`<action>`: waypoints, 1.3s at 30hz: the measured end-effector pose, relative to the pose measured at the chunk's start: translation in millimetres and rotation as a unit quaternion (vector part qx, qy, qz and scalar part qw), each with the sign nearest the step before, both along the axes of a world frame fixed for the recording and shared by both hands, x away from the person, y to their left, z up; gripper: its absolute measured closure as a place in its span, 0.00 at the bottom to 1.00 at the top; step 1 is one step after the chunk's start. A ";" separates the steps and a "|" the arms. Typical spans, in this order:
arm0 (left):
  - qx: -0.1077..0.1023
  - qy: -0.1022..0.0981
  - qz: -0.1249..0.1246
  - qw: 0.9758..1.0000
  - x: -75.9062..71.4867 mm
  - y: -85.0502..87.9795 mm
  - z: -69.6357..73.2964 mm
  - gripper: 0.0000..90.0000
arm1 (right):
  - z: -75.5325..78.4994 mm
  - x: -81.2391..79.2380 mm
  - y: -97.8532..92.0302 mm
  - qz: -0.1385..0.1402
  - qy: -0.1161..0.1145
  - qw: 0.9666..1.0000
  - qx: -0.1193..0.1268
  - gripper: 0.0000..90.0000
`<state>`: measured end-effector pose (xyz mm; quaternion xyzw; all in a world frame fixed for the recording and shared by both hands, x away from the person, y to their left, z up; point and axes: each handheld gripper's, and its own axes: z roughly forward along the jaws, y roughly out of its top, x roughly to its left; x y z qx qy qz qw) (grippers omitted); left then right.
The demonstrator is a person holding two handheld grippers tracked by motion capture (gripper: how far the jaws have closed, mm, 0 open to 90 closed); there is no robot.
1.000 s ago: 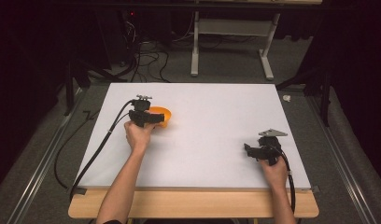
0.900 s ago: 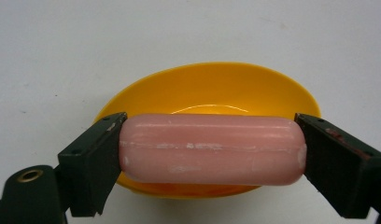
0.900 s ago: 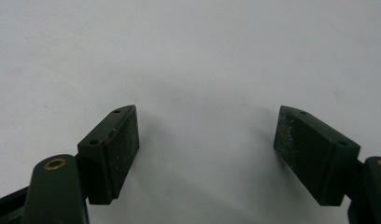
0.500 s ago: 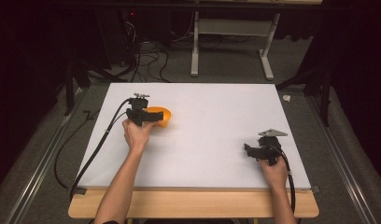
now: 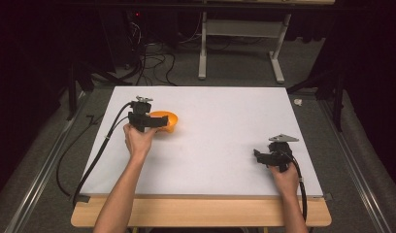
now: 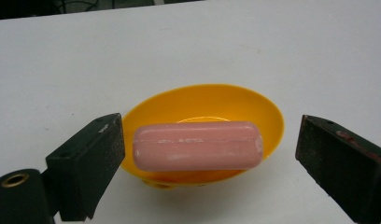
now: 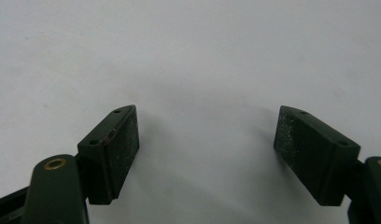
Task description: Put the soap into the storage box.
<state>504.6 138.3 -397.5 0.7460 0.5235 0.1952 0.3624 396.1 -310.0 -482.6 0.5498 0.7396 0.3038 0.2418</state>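
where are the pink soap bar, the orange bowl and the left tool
pink soap bar [image 6: 198, 146], left gripper view, middle of its long front face
orange bowl [image 6: 205, 100], left gripper view, inner wall behind the soap
left tool [image 6: 209, 149], left gripper view, midway between its open jaws

A white-topped counter [image 5: 225, 131] with a wooden front edge stands on grey carpeted floor [image 5: 41, 174] in a dark room, a white-legged frame [image 5: 239, 53] and what look like tangled cables [image 5: 152, 60] behind it

High view overhead and far; tongs views close, low over the same white table [image 5: 220, 145].
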 end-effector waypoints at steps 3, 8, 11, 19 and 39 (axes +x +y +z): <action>-0.002 -0.007 -0.003 1.000 -4.1 2.2 4.0 0.11 | 0.0 0.0 0.1 0.000 0.000 1.000 0.000 0.25; -0.005 -0.016 -0.011 1.000 -12.2 6.4 12.1 0.13 | 0.0 0.0 0.1 0.000 0.000 1.000 0.000 0.25; -0.009 -0.023 -0.010 1.000 -18.3 10.7 16.1 0.12 | 0.0 0.0 0.1 0.000 0.000 1.000 0.000 0.25; -0.017 -0.038 -0.009 0.999 -32.5 24.7 21.7 0.13 | 0.0 -0.1 0.2 -0.001 0.000 1.000 0.000 0.25; -0.032 -0.050 0.001 0.998 -62.9 51.4 22.8 0.15 | 0.0 -0.1 0.2 -0.001 0.000 1.000 0.000 0.25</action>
